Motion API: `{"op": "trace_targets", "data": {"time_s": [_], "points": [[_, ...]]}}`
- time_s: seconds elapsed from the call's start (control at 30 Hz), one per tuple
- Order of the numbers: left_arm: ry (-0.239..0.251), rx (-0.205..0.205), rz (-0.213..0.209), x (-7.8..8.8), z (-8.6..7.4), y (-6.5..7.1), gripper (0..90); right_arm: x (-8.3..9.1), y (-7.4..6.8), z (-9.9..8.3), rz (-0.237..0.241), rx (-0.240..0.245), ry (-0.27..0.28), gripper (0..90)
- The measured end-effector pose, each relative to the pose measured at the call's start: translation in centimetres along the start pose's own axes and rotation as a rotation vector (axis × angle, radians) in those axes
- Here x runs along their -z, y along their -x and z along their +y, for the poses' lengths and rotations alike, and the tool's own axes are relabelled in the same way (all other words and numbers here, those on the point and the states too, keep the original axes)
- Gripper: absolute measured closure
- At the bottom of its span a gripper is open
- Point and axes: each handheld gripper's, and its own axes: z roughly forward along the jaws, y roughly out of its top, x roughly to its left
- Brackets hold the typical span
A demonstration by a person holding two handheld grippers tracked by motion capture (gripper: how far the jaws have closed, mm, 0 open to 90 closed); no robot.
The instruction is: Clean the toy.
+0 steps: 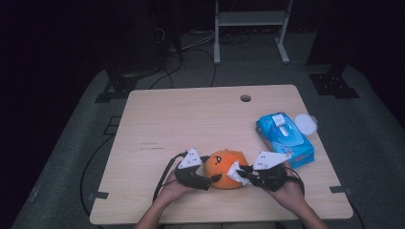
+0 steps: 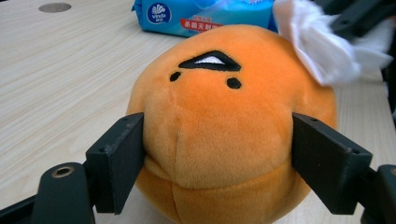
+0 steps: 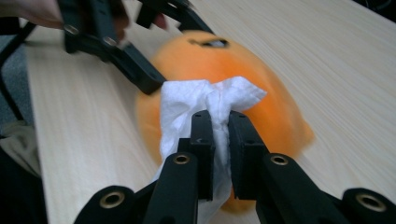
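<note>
Nearest me, both hands come in low over the counter's (image 1: 157, 119) front edge. My left claw (image 1: 210, 180) clamps the round orange plush toy (image 1: 225, 168); my right claw (image 1: 241, 172) pinches a crumpled white wipe (image 1: 235, 172) against it. Beyond lies a blue wipes pack (image 1: 284, 138).

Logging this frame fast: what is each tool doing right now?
Left tool: closed on the orange plush toy, a jaw pressing each side.
Right tool: closed on a white wipe, held against the toy.
</note>
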Motion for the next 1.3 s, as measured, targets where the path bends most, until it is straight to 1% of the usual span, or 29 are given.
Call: {"op": "trace_targets", "data": {"time_s": [0.13,0.2,0.27,0.33,0.43,0.47,0.5,0.53,0.6,0.63,0.67,0.7,0.73,0.8,0.83,0.9,0.97,1.03,1.07,1.17,1.2,1.23,1.27,1.3], "points": [[0.008,0.003,-0.006,0.0,-0.1,-0.1,21.0,0.7,1.9,-1.5,-0.021,-0.066,-0.008,80.5],[0.004,-0.008,-0.001,0.0,-0.1,0.0,21.0,1.1,2.3,-1.8,-0.036,-0.079,-0.014,80.5],[0.001,-0.008,0.004,0.0,-0.1,0.0,21.0,1.0,2.1,-1.7,-0.032,-0.084,-0.011,80.6],[0.009,0.002,0.009,-0.1,-0.2,0.0,20.8,0.9,1.4,-1.2,-0.032,-0.062,0.003,80.6],[0.021,0.014,0.018,-0.5,-0.1,0.2,20.4,0.3,0.1,0.0,0.007,-0.024,0.026,80.6],[0.019,0.008,0.021,-0.5,-0.1,0.3,20.3,0.0,-0.3,0.3,0.01,-0.003,0.019,80.6],[0.017,0.004,0.022,-0.4,0.0,0.3,20.3,-0.3,-0.6,0.5,-0.003,0.021,0.009,80.5],[0.014,0.006,0.019,-0.4,-0.1,0.3,20.3,-0.4,-0.7,0.5,-0.01,0.035,0.003,80.5],[0.012,-0.001,0.015,-0.2,-0.1,0.1,20.2,-0.2,0.0,0.2,0.006,0.007,0.009,80.5],[0.012,0.001,0.011,-0.2,-0.1,0.1,20.1,0.0,0.5,-0.1,0.005,-0.009,0.009,80.5],[0.011,0.003,0.008,-0.2,-0.1,0.0,20.1,0.1,0.9,-0.5,0.002,-0.031,0.006,80.5],[0.011,0.003,0.004,-0.2,-0.1,-0.1,20.0,0.6,2.0,-1.4,-0.008,-0.071,0.003,80.5],[0.01,0.004,0.001,-0.2,-0.1,-0.1,20.0,0.6,2.0,-1.4,-0.008,-0.071,0.003,80.5],[0.009,0.006,0.002,-0.1,-0.1,-0.1,19.9,1.0,2.7,-2.0,-0.012,-0.112,0.005,80.5],[0.008,0.005,0.003,-0.1,-0.1,-0.1,19.8,1.2,2.9,-2.1,-0.019,-0.119,0.005,80.5],[0.007,0.004,0.012,-0.3,-0.1,0.0,19.5,1.3,2.9,-2.0,-0.019,-0.134,0.011,80.6],[0.013,0.003,0.017,-0.4,0.0,0.2,19.2,1.2,2.5,-1.6,-0.019,-0.116,0.021,80.6],[0.016,-0.004,0.022,-0.6,0.0,0.4,19.2,1.0,2.0,-0.9,0.02,-0.128,0.053,80.6],[0.011,-0.012,0.024,-0.6,0.1,0.5,19.2,0.7,1.6,-0.5,0.029,-0.113,0.056,80.6],[0.004,-0.031,0.025,-0.5,0.1,0.6,19.2,0.0,1.0,-0.3,0.007,-0.068,0.028,80.6],[0.002,-0.035,0.023,-0.5,0.1,0.6,19.2,0.0,1.2,-0.4,0.014,-0.069,0.028,80.6],[0.001,-0.037,0.021,-0.4,0.1,0.6,19.2,0.1,1.3,-0.5,0.016,-0.083,0.025,80.6],[0.003,-0.034,0.018,-0.4,0.1,0.6,19.2,0.3,1.6,-0.8,0.008,-0.085,0.021,80.6],[0.005,-0.03,0.015,-0.4,0.1,0.5,19.2,0.5,2.0,-1.1,-0.013,-0.09,0.011,80.6]]}}
